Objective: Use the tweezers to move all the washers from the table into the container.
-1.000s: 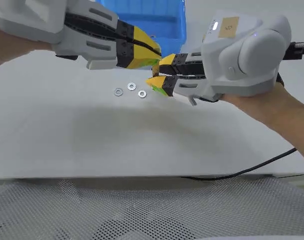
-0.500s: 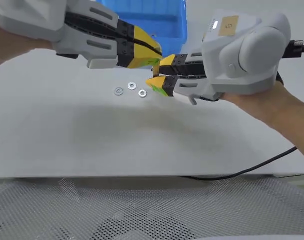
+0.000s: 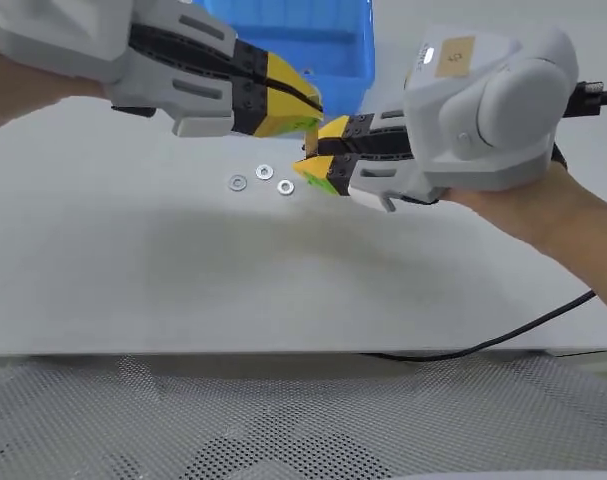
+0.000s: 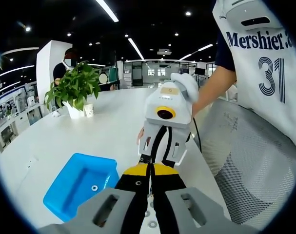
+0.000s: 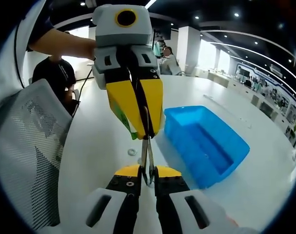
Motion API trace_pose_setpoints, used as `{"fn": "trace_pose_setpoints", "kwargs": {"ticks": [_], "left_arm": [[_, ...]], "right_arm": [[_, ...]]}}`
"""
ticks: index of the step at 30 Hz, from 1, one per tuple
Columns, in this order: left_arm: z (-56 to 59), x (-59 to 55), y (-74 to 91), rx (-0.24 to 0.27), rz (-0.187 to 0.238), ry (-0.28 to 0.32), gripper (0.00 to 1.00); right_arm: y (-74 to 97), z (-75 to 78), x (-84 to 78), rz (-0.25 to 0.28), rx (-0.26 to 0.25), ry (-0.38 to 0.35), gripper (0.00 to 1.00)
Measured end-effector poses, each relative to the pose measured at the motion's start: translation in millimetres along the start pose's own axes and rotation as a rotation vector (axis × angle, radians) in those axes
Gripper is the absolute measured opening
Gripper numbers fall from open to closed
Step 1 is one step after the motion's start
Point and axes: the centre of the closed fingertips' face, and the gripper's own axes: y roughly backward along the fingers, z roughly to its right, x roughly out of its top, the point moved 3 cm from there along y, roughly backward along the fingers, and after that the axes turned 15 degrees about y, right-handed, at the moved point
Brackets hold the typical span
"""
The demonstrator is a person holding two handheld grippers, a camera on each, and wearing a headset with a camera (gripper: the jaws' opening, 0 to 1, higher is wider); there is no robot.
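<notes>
One steel washer point(image 4: 94, 187) sat in the blue plastic container point(image 4: 60, 195); three washers point(image 3: 264, 172) lay on the white worktop point(image 3: 183, 270). The left gripper point(image 3: 313, 106) and right gripper point(image 3: 320, 146) pinched the slim tweezers point(image 5: 148, 151).

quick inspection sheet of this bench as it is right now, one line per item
surface: white table, three washers lying loose on it
job's things: blue container behind the grippers, one washer inside; tweezers run between the two grippers
clutter: nothing seen
grippers: left gripper shut on the tweezers; right gripper has its jaws on either side of the tweezers' free end, grip not clear
cables: black cable along the table's near right edge
surroundings: mesh chair at the near side; potted plant and a person in black in the hall
</notes>
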Motion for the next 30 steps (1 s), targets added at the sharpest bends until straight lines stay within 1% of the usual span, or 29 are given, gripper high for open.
{"fn": "trace_pose_setpoints", "kwargs": {"ticks": [9,12,15,18,22,25,30], "left_arm": [[0.4,0.2,0.2,0.004,-0.006,-0.008,0.03],[0.8,1.5,1.5,0.007,-0.001,-0.010,0.03],[0.9,5.3,4.3,0.011,0.008,-0.011,0.03],[2.9,11.3,7.0,0.012,0.011,-0.025,0.03],[2.8,23.6,13.3,0.019,0.018,-0.053,0.03],[1.1,35.2,20.4,0.026,0.029,-0.080,0.03],[-4.4,49.4,28.8,0.042,0.037,-0.118,0.03]], "right_arm": [[0.4,-0.3,0.2,-0.005,0.000,0.001,0.10],[1.2,0.4,1.6,-0.002,-0.007,0.002,0.10],[3.2,2.2,5.3,0.005,-0.016,0.002,0.10],[6.0,4.4,11.0,0.010,-0.023,0.011,0.10],[11.6,11.7,21.8,0.024,-0.044,0.024,0.10],[16.6,19.5,32.9,0.041,-0.063,0.043,0.10],[20.4,33.1,45.4,0.056,-0.089,0.073,0.10]]}}
